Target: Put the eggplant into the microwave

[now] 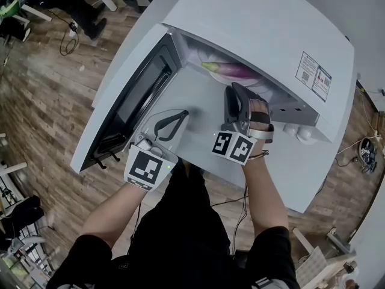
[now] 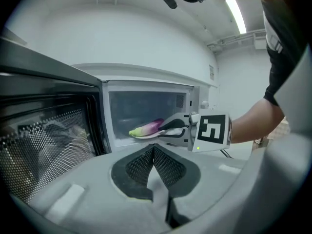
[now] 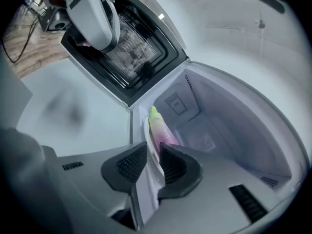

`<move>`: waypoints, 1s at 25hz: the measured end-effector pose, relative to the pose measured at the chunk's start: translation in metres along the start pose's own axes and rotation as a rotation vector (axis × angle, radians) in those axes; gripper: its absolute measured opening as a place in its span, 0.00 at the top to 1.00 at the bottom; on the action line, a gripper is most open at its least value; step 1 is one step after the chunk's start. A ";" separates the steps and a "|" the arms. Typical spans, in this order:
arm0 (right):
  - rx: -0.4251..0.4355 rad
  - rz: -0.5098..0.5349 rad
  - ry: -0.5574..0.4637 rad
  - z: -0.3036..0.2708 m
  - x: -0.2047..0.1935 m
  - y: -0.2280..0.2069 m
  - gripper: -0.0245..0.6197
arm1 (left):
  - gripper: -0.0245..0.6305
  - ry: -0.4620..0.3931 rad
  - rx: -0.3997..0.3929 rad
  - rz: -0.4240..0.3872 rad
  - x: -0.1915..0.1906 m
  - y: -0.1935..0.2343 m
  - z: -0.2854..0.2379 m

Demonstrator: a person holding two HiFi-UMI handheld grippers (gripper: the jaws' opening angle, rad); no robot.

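A purple eggplant [image 1: 236, 71] with a green end lies on a white plate [image 1: 209, 75] in the mouth of the open white microwave [image 1: 258, 17]. My right gripper [image 1: 231, 90] is shut on the plate's near rim. In the right gripper view the plate [image 3: 145, 191] runs between the pads, with the eggplant [image 3: 160, 129] just beyond them inside the cavity. My left gripper [image 1: 180, 114] is shut and empty, in front of the swung-open door [image 1: 135, 95]. The left gripper view shows the eggplant [image 2: 147, 127] and my right gripper [image 2: 173, 128] at the cavity opening.
The microwave stands on a white table [image 1: 313, 173] with two small white round things [image 1: 299, 131] beside its right side. Wooden floor [image 1: 42, 101] surrounds the table, with cables and chair legs at the upper left. The door juts out to the left.
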State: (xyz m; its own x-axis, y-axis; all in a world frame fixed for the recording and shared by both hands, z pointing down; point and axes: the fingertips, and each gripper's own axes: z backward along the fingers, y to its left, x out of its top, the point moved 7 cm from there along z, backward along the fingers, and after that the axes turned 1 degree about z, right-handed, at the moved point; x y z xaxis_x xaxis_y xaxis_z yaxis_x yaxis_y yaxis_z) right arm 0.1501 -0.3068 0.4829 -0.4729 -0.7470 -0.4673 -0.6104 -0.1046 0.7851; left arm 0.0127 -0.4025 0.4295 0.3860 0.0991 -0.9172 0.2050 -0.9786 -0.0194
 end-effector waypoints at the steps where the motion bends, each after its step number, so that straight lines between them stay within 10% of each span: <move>1: 0.003 -0.002 -0.002 0.000 0.001 0.000 0.84 | 0.95 0.000 0.002 0.005 0.000 0.000 -0.001; 25: 0.010 -0.199 0.078 -0.037 -0.004 -0.025 0.93 | 0.95 0.002 -0.025 0.029 0.009 -0.003 -0.007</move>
State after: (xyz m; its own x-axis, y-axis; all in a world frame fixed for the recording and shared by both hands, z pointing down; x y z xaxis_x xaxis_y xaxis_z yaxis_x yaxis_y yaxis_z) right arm 0.1910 -0.3256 0.4807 -0.2922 -0.7609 -0.5793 -0.6934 -0.2486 0.6763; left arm 0.0220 -0.3979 0.4236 0.3942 0.0709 -0.9163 0.2157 -0.9763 0.0172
